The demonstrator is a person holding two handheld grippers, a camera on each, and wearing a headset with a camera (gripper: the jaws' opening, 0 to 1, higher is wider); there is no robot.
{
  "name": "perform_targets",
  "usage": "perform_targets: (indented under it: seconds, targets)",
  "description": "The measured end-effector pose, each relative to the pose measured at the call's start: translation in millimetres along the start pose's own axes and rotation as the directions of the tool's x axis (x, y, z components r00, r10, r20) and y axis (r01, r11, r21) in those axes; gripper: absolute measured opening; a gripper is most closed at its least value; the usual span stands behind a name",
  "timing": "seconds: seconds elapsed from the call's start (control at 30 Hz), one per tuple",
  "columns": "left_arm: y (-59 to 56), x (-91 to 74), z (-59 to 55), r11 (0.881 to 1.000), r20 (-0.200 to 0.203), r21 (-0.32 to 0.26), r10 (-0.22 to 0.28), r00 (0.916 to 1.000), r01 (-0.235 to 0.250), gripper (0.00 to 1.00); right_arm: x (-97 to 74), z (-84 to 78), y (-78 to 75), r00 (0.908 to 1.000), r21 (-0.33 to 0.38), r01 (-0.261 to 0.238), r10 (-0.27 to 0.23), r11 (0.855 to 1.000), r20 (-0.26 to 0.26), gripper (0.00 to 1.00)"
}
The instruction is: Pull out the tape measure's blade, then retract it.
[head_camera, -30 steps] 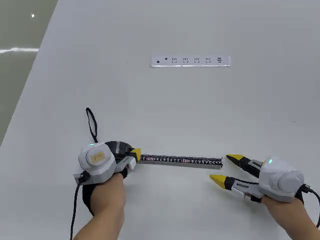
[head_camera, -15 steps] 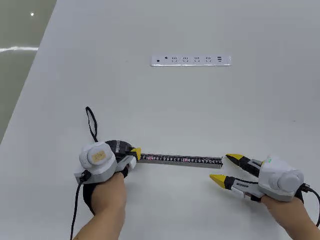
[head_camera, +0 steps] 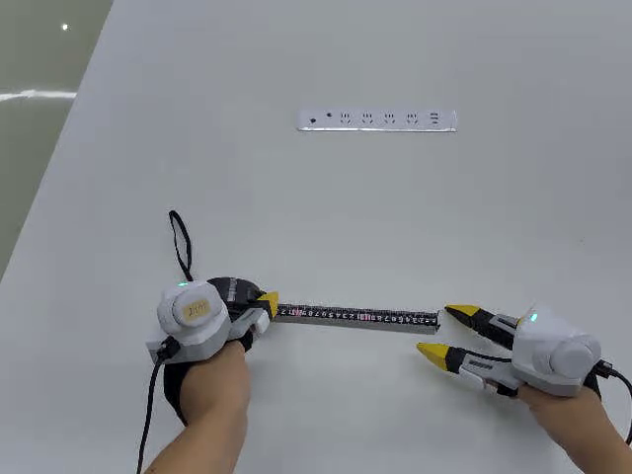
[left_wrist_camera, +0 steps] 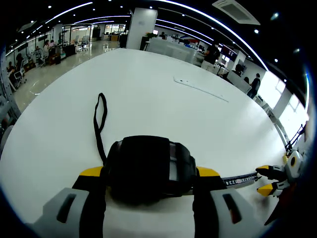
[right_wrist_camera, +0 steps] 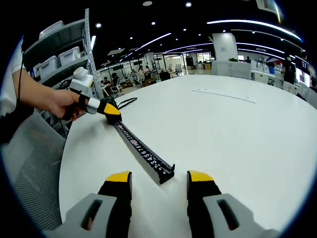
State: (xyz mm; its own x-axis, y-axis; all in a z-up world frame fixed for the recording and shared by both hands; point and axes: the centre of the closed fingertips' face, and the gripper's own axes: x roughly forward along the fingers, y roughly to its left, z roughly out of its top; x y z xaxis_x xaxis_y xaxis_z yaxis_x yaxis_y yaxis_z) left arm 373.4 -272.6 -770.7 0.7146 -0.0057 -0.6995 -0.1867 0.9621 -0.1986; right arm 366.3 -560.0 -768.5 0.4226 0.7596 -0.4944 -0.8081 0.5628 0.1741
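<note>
Little has moved over the last second: the blade [head_camera: 355, 316] lies drawn out to the same length, both grippers keep their places, and the near tip of the right gripper [head_camera: 435, 329] sits only slightly further right. Left gripper [head_camera: 259, 308], held in a hand at the table's [head_camera: 395, 217] near left, is closed on the black tape measure [head_camera: 235, 289]; in the left gripper view its yellow tips press the two sides of the tape measure [left_wrist_camera: 148, 168], the left gripper [left_wrist_camera: 149, 172] thus clamping it. Blade lies flat on the table, running rightward from the tape measure, with its numbered face up. Blade end [head_camera: 435, 319] rests just in front of the right gripper, whose jaws stand spread apart; in the right gripper view the end [right_wrist_camera: 166, 174] lies between the two yellow tips of the right gripper [right_wrist_camera: 159, 177], touching neither. Same view shows the blade [right_wrist_camera: 141, 148] leading back to the left gripper [right_wrist_camera: 106, 109]. Black strap [head_camera: 181, 247] trails from the tape measure away from the person, looped flat on the table [left_wrist_camera: 99, 119]. White power strip [head_camera: 377, 120] lies well apart, further across the table.
</note>
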Motion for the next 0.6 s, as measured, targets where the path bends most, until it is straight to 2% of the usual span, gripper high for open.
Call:
perform_targets:
  seconds: [0.17, 0.23, 0.4, 0.6]
  targets:
    - [0.6, 0.1, -0.2, 1.000, -0.001, -0.003, -0.002, 1.0000, 0.002, 0.69, 0.9, -3.7, -2.8, 0.9994, -0.031, -0.024, 0.023, 0.999, -0.026, 0.35]
    - [0.5, 0.1, -0.4, 1.000, -0.002, -0.005, -0.002, 1.0000, 0.002, 0.69, 0.8, -1.8, -4.1, 0.9994, -0.025, -0.032, 0.032, 0.999, -0.015, 0.35]
    - [1.0, 0.4, -0.9, 1.000, -0.001, -0.004, 0.000, 1.0000, 0.000, 0.70, 3.3, -3.2, -1.0, 0.9977, -0.055, -0.064, 0.063, 0.996, -0.027, 0.35]
    - [1.0, 0.6, -1.4, 1.000, -0.004, -0.006, 0.000, 1.0000, 0.000, 0.70, 5.9, -0.8, -0.3, 0.9953, -0.057, -0.096, 0.095, 0.994, -0.018, 0.30]
